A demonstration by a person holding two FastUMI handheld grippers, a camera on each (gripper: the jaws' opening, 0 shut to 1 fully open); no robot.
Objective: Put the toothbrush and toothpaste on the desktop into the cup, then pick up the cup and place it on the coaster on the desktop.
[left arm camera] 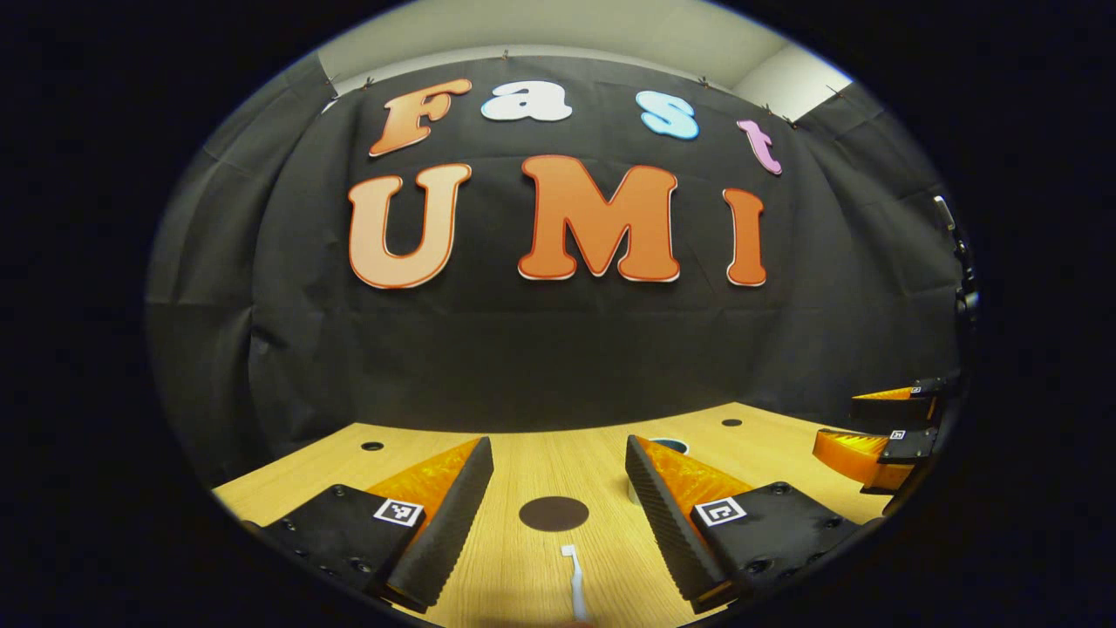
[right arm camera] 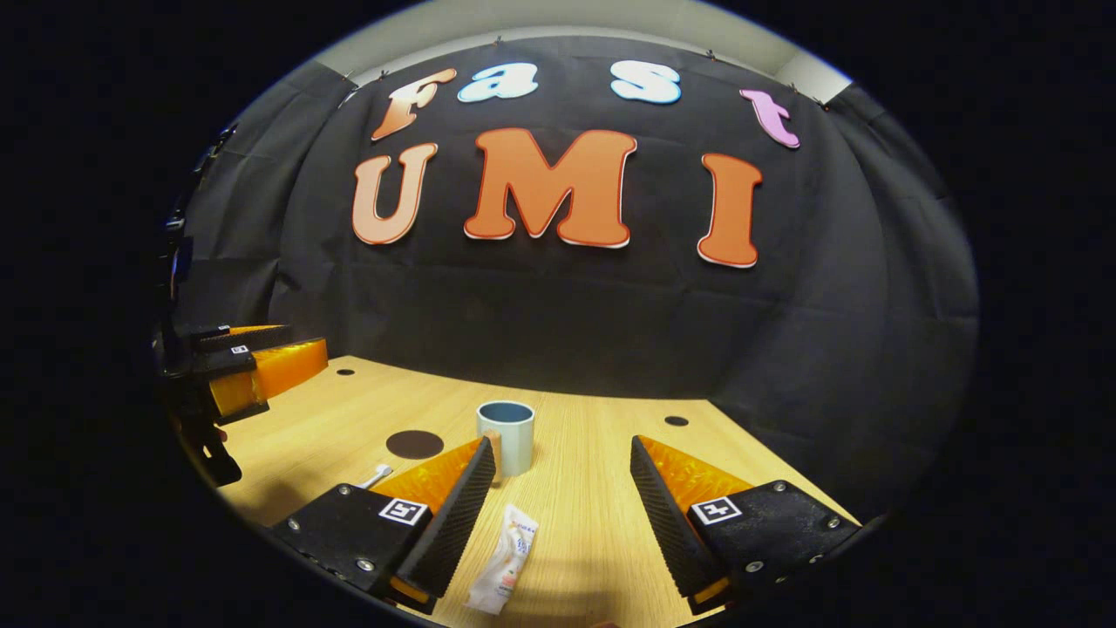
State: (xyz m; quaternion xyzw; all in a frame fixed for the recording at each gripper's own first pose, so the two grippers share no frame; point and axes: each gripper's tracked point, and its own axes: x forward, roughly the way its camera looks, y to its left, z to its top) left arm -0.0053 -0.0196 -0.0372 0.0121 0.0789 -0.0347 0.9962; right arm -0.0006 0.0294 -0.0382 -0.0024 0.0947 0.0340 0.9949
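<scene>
In the left gripper view my left gripper (left arm camera: 558,484) is open above the wooden desk. A white toothbrush (left arm camera: 575,584) lies between its fingers near the front edge. Just beyond it sits the dark round coaster (left arm camera: 554,513). The cup's rim (left arm camera: 673,445) peeks out behind the right finger. In the right gripper view my right gripper (right arm camera: 562,480) is open, and a white toothpaste tube (right arm camera: 507,558) lies on the desk between its fingers. The pale blue cup (right arm camera: 506,436) stands upright just ahead. The coaster (right arm camera: 414,443) and toothbrush head (right arm camera: 377,475) lie left of it.
The wooden desk (right arm camera: 593,488) has several small dark holes near its back edge. The black cloth wall closes off the back. The other gripper (left arm camera: 889,436) hovers at the right edge of the left gripper view, and the left one (right arm camera: 248,366) at the left edge of the right gripper view.
</scene>
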